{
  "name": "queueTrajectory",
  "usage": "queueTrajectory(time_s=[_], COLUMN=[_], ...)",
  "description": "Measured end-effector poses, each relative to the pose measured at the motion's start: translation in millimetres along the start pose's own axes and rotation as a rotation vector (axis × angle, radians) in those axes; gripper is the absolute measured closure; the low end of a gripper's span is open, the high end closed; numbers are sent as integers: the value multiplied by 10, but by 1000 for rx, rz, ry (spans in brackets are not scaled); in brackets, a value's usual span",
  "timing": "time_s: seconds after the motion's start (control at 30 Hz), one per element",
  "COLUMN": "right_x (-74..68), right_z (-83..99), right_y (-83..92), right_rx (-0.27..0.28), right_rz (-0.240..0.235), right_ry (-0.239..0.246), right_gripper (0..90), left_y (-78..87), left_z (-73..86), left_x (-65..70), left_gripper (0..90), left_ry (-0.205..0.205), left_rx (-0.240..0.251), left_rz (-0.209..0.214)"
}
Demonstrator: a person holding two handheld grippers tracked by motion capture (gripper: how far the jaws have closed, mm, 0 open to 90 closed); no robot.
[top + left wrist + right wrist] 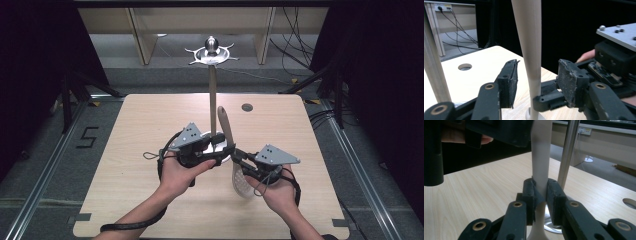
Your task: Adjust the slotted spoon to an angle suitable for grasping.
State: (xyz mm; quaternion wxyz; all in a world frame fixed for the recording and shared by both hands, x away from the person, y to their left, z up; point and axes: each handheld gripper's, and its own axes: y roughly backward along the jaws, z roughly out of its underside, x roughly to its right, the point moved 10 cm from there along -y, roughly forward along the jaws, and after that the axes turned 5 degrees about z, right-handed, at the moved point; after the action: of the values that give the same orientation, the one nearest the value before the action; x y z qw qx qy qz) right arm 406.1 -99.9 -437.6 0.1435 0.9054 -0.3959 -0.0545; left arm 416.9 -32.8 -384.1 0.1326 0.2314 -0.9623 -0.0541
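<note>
A slotted white spatula with a pale wooden handle [225,125] stands nearly upright, its head [241,182] low near the table. My right gripper [540,195] is shut on the handle's lower neck [541,152]. My left gripper [540,75] straddles the same handle [530,50] a little higher. Its pads [510,80] stand clear of the wood on both sides, so it is open. In the high view the left gripper [220,151] comes in from the left and the right gripper [236,154] from the right, meeting at the handle.
A utensil stand rises just behind the handle: round metal base [206,141], thin pole [212,100], hooked top ring [212,52]. The pole [567,152] is close beside the held handle. A cable hole [247,107] sits in the wooden table [150,120] at the far side.
</note>
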Motion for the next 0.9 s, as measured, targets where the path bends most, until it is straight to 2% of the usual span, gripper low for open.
queueTrajectory(time_s=[0.03, 0.1, 0.17, 0.23, 0.27, 0.33, 0.37, 0.43, 0.47, 0.5, 0.53, 0.57, 0.6, 0.63, 0.7, 0.83, 0.87, 0.9], right_x=[5, 15, 20, -1, -23, -24, 10, -11, -35, -22, -33, -33, -27, -34, -1, 55, 157, 157], right_z=[2, 0, -4, 3, 15, 8, 5, 14, -6, -22, -33, -33, -42, -35, -46, 13, 41, 41], right_y=[-16, -16, -26, -29, -31, -38, -31, -36, -36, -21, -17, -17, 6, 39, 80, 189, 244, 244], right_rx=[1, 5, 15, 12, 1, 14, 20, 9, 17, 16, 17, 17, 15, 0, 7, -10, -8, -8], right_rz=[-9, -2, 11, 13, 0, 0, 33, 23, 14, 34, 33, 33, 48, 42, 57, 59, 87, 87], right_ry=[29, 41, 65, 48, 44, 51, 65, 70, 76, 97, 110, 110, 119, 129, 167, 126, 117, 117], right_gripper=[787, 787, 787, 787, 785, 785, 783, 775, 704, 664, 620, 620, 582, 554, 530, 507, 505, 505], left_y=[-25, -36, -54, -58, -59, -59, -63, -65, -67, -64, -55, -46, -31, -21, 7, 91, 120, 140], left_z=[-10, -14, -18, -16, -16, -16, -17, -20, -26, -34, -47, -60, -77, -87, -117, -184, -201, -208], left_x=[-1, 1, -21, -30, -39, -41, -33, -16, -9, -10, -21, -36, -60, -73, -102, -175, -199, -212], left_gripper=[532, 547, 628, 659, 723, 738, 738, 747, 750, 751, 752, 752, 753, 753, 753, 755, 755, 755], left_ry=[1, -7, -17, -20, -21, -9, -7, -31, -47, -64, -85, -106, -116, -121, -140, -176, -180, -172], left_rx=[3, 3, 5, 5, 6, 0, -3, -17, -24, -31, -39, -46, -52, -57, -68, -76, -76, -73], left_rz=[0, 2, -21, -25, -30, -23, -15, -20, -20, -23, -27, -28, -37, -38, -28, -23, -25, -31])
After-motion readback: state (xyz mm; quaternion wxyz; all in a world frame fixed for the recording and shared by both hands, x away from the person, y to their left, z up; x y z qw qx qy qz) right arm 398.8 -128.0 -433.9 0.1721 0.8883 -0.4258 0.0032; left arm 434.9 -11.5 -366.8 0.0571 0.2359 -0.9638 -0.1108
